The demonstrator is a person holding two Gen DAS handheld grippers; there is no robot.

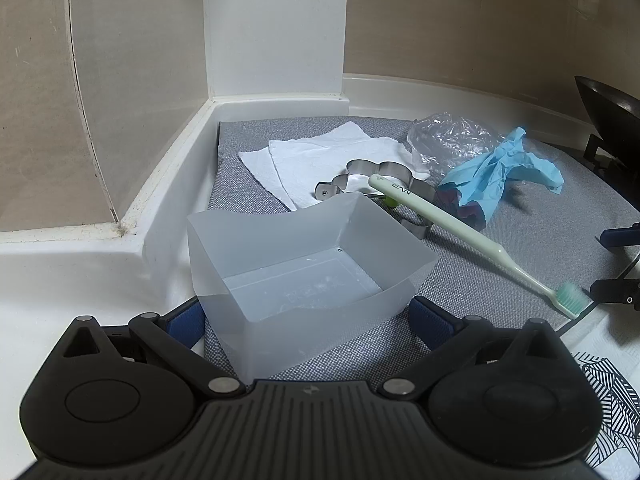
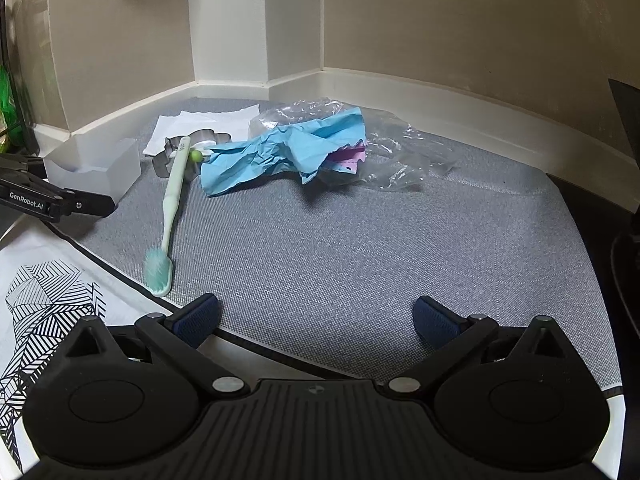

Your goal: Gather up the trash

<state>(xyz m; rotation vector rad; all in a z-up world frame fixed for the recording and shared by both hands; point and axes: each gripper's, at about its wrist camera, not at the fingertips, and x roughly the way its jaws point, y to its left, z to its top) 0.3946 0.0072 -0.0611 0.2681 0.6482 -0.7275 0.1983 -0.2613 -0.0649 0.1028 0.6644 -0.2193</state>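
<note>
A translucent plastic box (image 1: 296, 264) stands on the grey mat (image 1: 500, 280), empty, right in front of my open left gripper (image 1: 306, 320), whose fingers flank its near wall. Behind it lie white paper towels (image 1: 320, 160), a metal cookie cutter (image 1: 384, 178), a pale green toothbrush (image 1: 460, 236), crumpled blue paper (image 1: 500, 172) and a clear plastic wrapper (image 1: 448, 136). My right gripper (image 2: 316, 320) is open and empty above the mat's (image 2: 360, 248) near edge. From there the blue paper (image 2: 280, 148), wrapper (image 2: 400, 148), toothbrush (image 2: 172, 200) and box (image 2: 96, 168) lie ahead and to the left.
A white raised ledge (image 1: 168, 184) and beige walls close the back and left. A black-and-white patterned cloth (image 2: 44, 300) lies at the mat's near left. A dark object (image 1: 612, 120) stands at the far right. The left gripper (image 2: 60, 204) shows in the right wrist view.
</note>
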